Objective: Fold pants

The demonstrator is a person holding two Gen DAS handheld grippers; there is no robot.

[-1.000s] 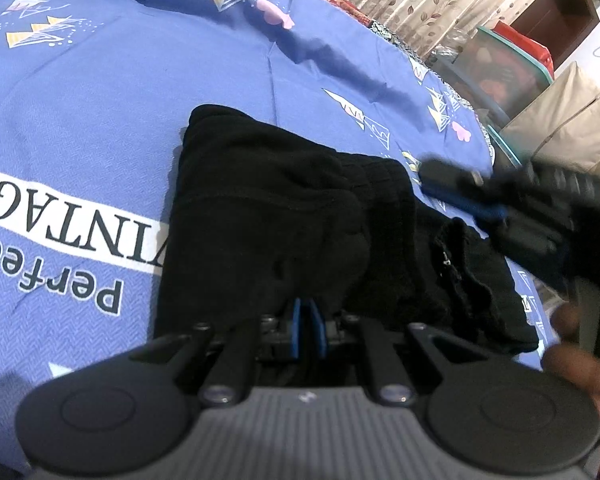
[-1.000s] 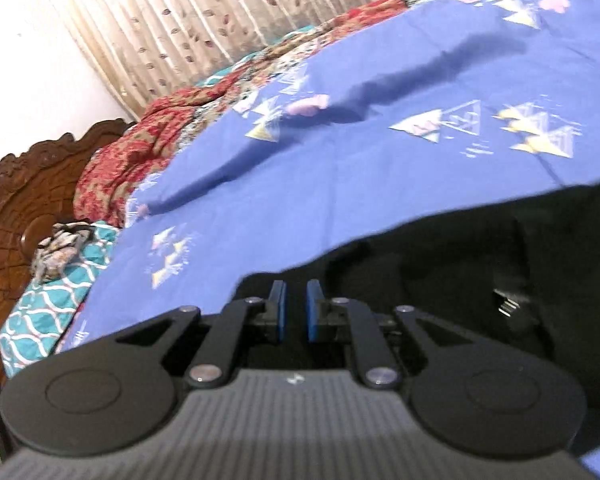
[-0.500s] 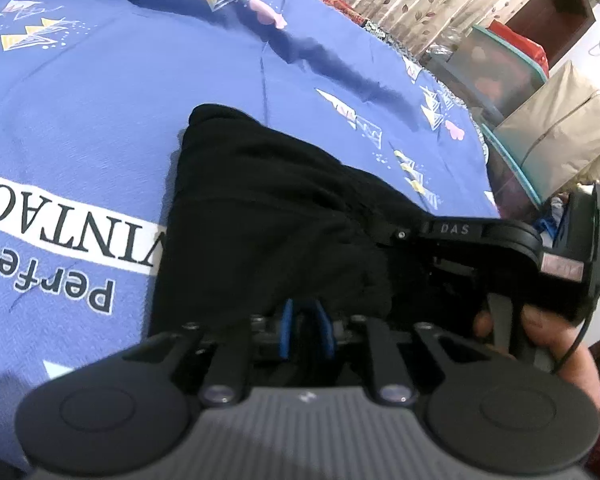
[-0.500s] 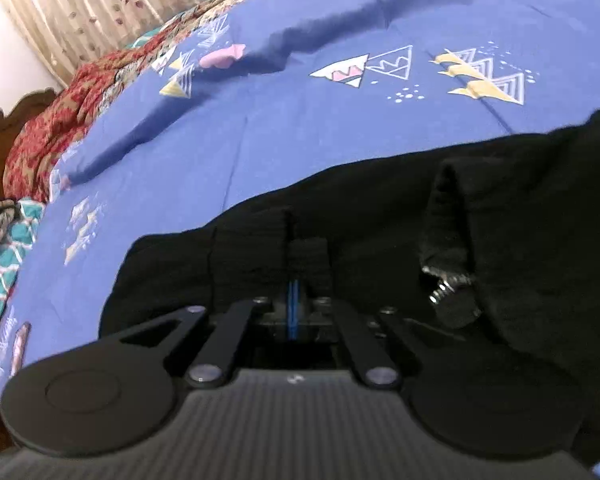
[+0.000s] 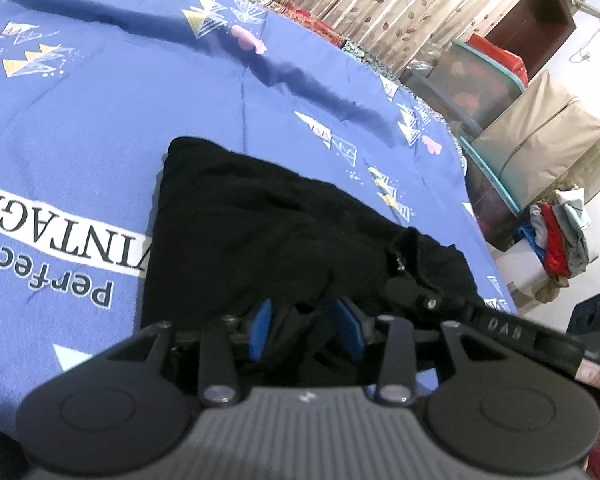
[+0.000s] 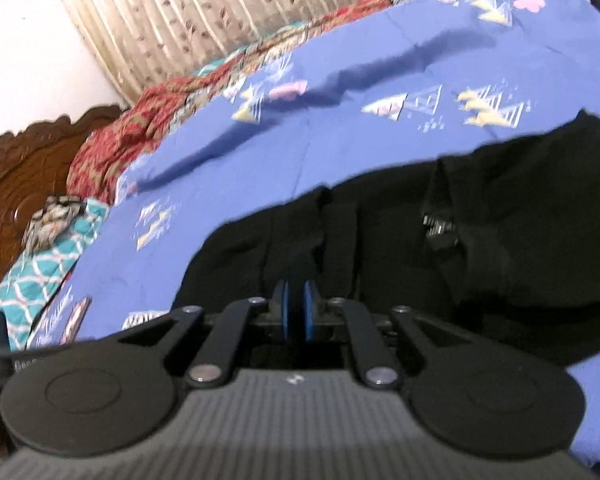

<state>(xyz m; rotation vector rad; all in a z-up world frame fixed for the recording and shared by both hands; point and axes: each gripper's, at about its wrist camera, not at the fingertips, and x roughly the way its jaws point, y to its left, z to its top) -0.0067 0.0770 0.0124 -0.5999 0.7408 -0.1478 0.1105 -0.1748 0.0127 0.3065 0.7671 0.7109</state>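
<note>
Since the earlier frame the left gripper (image 5: 306, 332) is opening, cloth loose between its pads, while the right gripper (image 6: 296, 316), parting slightly, seemingly pinches the black pants (image 5: 252, 232), which may drag the fold apart.

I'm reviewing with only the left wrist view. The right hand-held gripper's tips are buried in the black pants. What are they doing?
Observer: The right hand-held gripper is opening. Its blue pads are barely apart at a raised fold of the pants. I cannot tell whether cloth is still pinched.
Reviewer: What lies beyond it?
Observer: Past the blue bedsheet there is a carved wooden headboard, with a teal patterned cloth beside it.
</note>
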